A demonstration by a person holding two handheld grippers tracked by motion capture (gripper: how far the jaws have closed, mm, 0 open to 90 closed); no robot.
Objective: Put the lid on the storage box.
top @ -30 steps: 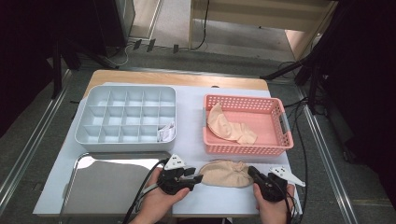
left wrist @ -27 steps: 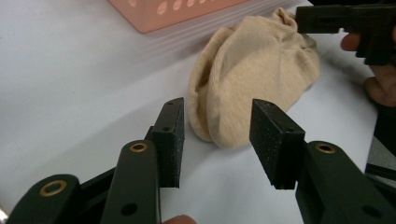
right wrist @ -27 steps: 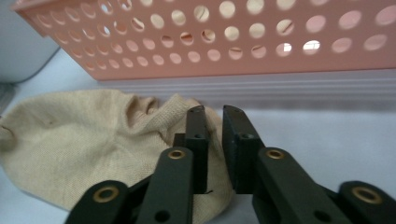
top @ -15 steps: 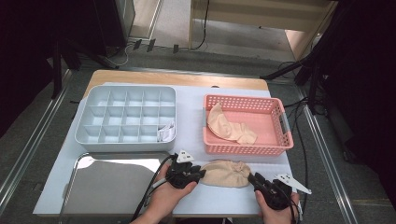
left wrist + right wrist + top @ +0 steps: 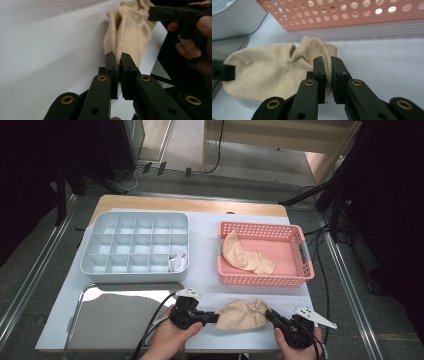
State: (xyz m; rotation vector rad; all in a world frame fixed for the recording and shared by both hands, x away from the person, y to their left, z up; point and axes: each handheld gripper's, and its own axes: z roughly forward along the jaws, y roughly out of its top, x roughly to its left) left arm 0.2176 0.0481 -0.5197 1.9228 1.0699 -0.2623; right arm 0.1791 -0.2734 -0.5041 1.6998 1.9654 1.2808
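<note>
At the tabletop's near edge, the left gripper [image 5: 117, 58] is clamping a thin fold at one end of the beige sock [image 5: 242, 314]; its jaws have just been closing, with the cloth between them. The right gripper [image 5: 326, 62] is pinching the cuff end, its jaws having closed again on the knit. The sock is lying between the two, just in front of the pink basket [image 5: 260, 280] and right of the steel tray [image 5: 80, 292].

Findings on risk:

- Both grips are taking only a narrow ridge of fabric at the jaw tips. In my judgement, any sharp pull apart is likely to drag the knit out of one pair, dropping that end.
- The cuff is bunching at the right jaws, so the hold may be on one layer only; the sock could then open or twist rather than lift flat.
- The sock is sitting close to the near edge; a released end could slide off the tabletop.
- The basket wall is standing just beyond, with a second sock [image 5: 245, 255] inside. A low carry over the rim risks snagging it.
- The divided bin [image 5: 100, 265] at the far left is well apart and is posing no hazard.
</note>
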